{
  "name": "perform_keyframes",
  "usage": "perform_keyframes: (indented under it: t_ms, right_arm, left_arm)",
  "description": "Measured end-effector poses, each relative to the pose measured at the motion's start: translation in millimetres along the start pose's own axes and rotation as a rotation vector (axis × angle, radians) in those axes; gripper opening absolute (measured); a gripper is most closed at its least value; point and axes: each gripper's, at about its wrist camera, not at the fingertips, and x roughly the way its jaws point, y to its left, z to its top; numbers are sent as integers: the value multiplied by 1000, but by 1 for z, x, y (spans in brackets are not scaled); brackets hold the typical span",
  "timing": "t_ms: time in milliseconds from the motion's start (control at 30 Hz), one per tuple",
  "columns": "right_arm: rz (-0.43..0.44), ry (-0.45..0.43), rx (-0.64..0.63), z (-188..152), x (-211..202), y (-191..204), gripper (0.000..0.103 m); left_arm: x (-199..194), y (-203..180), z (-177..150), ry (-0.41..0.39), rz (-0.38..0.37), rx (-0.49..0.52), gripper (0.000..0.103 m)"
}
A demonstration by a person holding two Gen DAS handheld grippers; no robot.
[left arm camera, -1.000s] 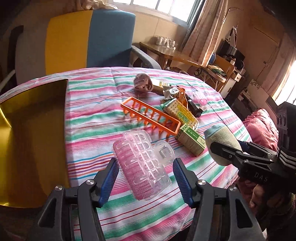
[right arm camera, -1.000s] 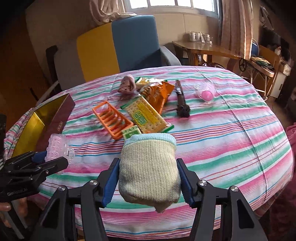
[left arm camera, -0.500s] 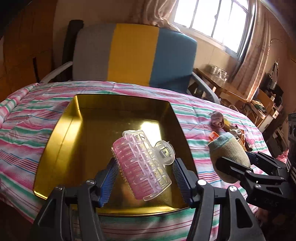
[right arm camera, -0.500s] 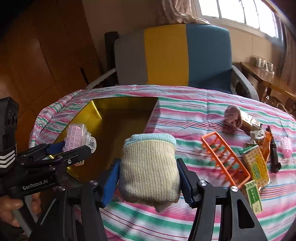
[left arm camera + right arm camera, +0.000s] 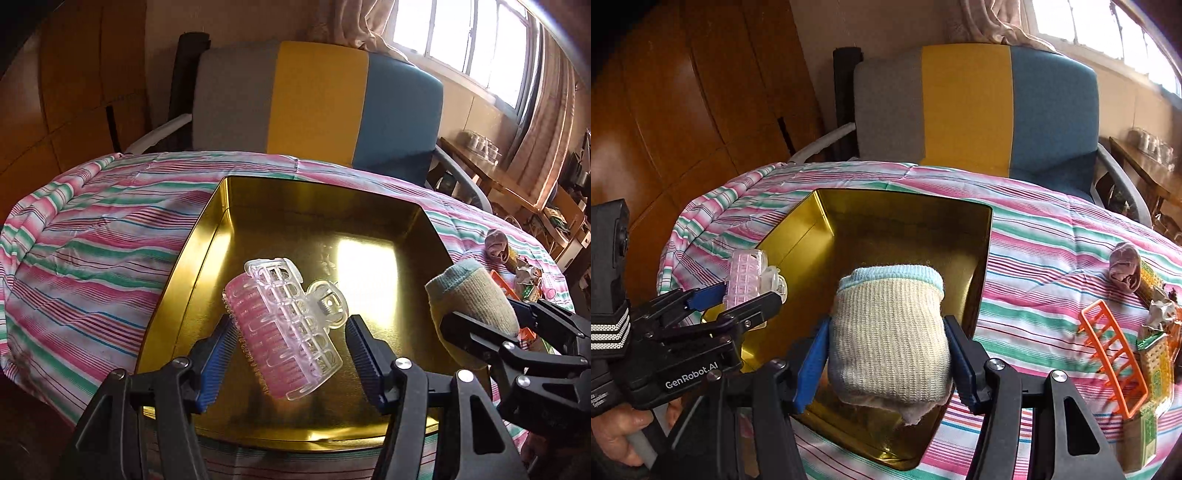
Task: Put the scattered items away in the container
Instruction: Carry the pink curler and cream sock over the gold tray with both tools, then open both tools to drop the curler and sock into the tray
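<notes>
Two grippers hang over the gold tin (image 5: 207,236), each with its own catch. The left gripper (image 5: 288,347) has the pink hair claw clip (image 5: 284,325) sitting tilted between its blue pads (image 5: 218,354); the left pad looks to touch it, but a sliver of gap shows at the right pad, so I cannot tell whether it is truly pinched or resting loose. The right gripper (image 5: 886,354) is squeezed firmly on a rolled cream sock (image 5: 888,332) with a pale blue cuff, poised above the tin's near right corner.

Both loads appear to be inside the rim already, so the step in hand seems to be the drop. I would lower each one close to the shiny floor before letting go, since the hard clip could bounce or skitter on metal. Releasing one at a time would keep the tools from knocking together. The orange rack (image 5: 1112,358), snack packets (image 5: 1156,365) and a pink crumpled cloth (image 5: 1124,267) lie on the striped tablecloth (image 5: 1052,258), well apart from the tin
</notes>
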Motion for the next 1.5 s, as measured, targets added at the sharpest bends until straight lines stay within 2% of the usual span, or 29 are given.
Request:
perform_keyframes:
  t_ms: [233, 567, 900, 1000, 1267, 1400, 1500]
  right_arm:
    - [-32, 38, -22, -1, 25, 13, 60]
    - [-72, 86, -5, -3, 49, 10, 61]
    - [-68, 89, 21, -3, 52, 5, 63]
    - [-66, 87, 22, -5, 51, 6, 63]
    - [-61, 76, 22, -7, 45, 7, 63]
    - [-64, 65, 14, -6, 42, 10, 63]
    - [-63, 56, 13, -6, 39, 12, 64]
  left_arm:
    - [14, 9, 3, 30, 30, 6, 62]
    - [30, 7, 6, 72, 61, 26, 62]
    - [43, 13, 2, 114, 77, 13, 62]
    - [45, 17, 1, 128, 60, -8, 62]
    - [37, 20, -1, 108, 61, -26, 63]
    - [34, 22, 2, 93, 48, -39, 69]
    - [29, 23, 6, 73, 50, -46, 69]
